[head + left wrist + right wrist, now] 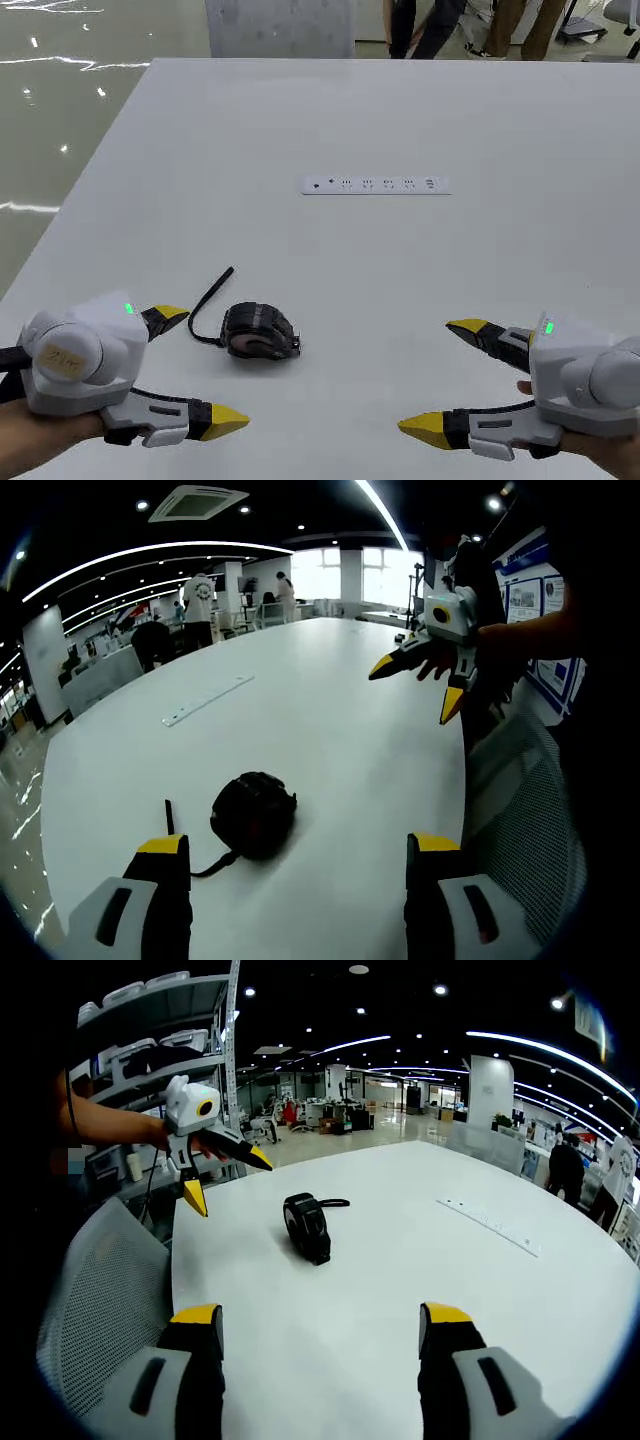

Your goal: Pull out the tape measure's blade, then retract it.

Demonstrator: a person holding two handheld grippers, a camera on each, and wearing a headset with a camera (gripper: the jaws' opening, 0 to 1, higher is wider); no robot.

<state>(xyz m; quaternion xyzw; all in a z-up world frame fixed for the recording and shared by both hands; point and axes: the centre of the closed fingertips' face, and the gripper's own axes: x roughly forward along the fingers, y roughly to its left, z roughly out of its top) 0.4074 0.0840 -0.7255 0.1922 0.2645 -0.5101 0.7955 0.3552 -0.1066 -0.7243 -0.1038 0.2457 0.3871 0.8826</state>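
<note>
Lying lower left of centre on white desk (400,270): black round tape measure (260,331), flanked by left gripper (210,367) and right gripper (430,376), fingers (222,421) of all 2 spread wide, empty.

Matt white table (400,280), glossy floor (60,100)

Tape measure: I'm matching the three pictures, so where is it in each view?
Head view: the tape measure lower left of centre.
Left gripper view: tape measure low, left of centre.
Right gripper view: tape measure just left of centre.
Shared landmark: the white power strip, above centre in head view, upper left in left gripper view, right of centre in right gripper view.
</note>
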